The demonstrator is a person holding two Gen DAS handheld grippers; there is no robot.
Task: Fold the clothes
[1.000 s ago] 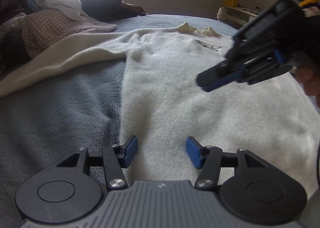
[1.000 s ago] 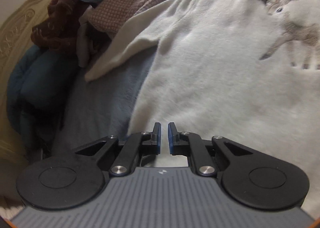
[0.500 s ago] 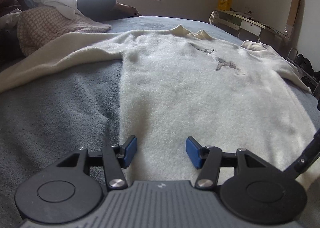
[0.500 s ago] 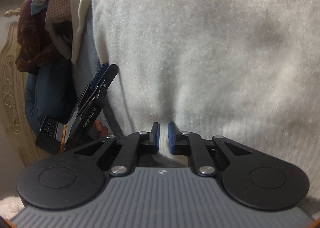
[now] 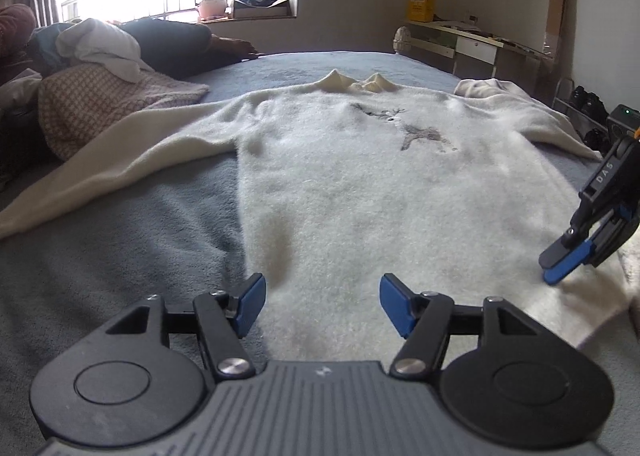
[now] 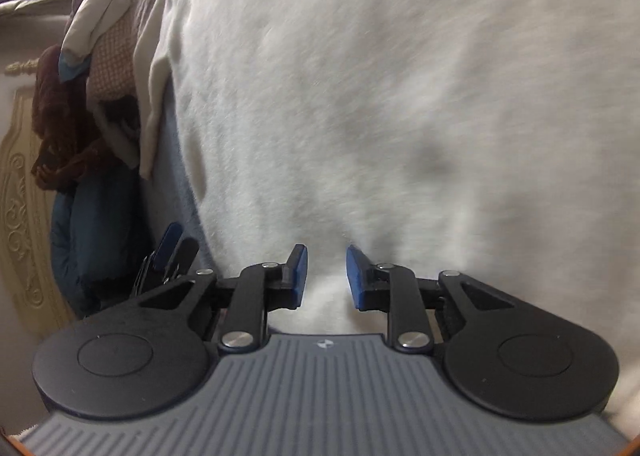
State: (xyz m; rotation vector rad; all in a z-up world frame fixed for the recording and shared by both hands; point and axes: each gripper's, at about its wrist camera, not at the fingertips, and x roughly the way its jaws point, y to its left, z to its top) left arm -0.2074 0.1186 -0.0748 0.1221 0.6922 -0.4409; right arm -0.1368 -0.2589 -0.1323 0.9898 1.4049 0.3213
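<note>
A fluffy white sweater (image 5: 360, 184) with a deer motif lies flat, face up, on the grey-blue bedspread (image 5: 100, 248), collar at the far end. My left gripper (image 5: 322, 304) hovers over the sweater's near left hem. Its jaws are opening and the pads press on nothing. At the right edge of the left wrist view, my right gripper (image 5: 560, 262) points down at the sweater's near right corner. In the right wrist view the sweater (image 6: 400, 116) fills the picture. There the right gripper (image 6: 326, 276) is opening, with fabric behind the gap and no grip. The left gripper's fingers (image 6: 170, 244) show at the left.
A pile of clothes (image 5: 100, 96) lies at the bed's far left, beside a dark blue quilt (image 6: 92, 224) and a carved headboard (image 6: 20, 216). A desk (image 5: 460, 44) and a shoe rack (image 5: 584, 100) stand along the right wall.
The right gripper swung from over the sweater's middle to its near right corner, rolled, and its jaws parted. The left gripper rose a little and its jaws widened.
</note>
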